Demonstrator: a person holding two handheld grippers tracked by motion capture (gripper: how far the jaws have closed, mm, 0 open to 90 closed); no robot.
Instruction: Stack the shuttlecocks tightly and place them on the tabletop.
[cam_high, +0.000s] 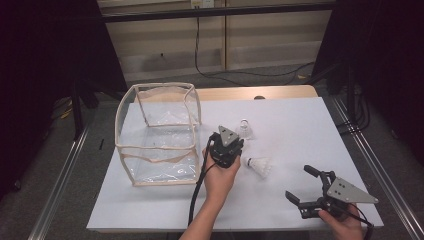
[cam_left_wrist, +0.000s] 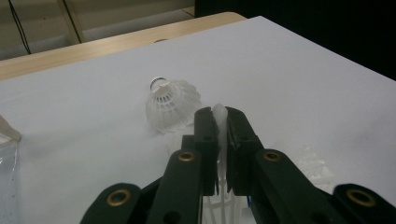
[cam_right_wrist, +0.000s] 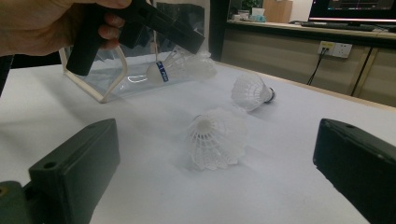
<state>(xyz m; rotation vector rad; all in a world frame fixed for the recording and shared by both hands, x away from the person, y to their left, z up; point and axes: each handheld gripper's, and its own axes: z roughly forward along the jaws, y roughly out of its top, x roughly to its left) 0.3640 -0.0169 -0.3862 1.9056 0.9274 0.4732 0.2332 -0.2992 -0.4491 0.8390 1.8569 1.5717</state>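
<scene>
While the clear plastic bag (cam_high: 159, 134), a soft box with cream piping, stands open-topped at centre left of the high view, likely ready to take shuttlecocks, the white table (cam_high: 300, 120) carries the rest. The left gripper (cam_high: 226, 146) at mid-frame is clamped on a shuttlecock (cam_right_wrist: 180, 67), feathery white with a blue band. The right gripper (cam_high: 306, 187), lower right, stands wide apart, empty. Two more shuttlecocks (cam_high: 259, 166) (cam_high: 244, 129) lie just right of centre.

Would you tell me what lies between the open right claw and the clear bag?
In the high view, one shuttlecock and the left claw gripping another.
</scene>
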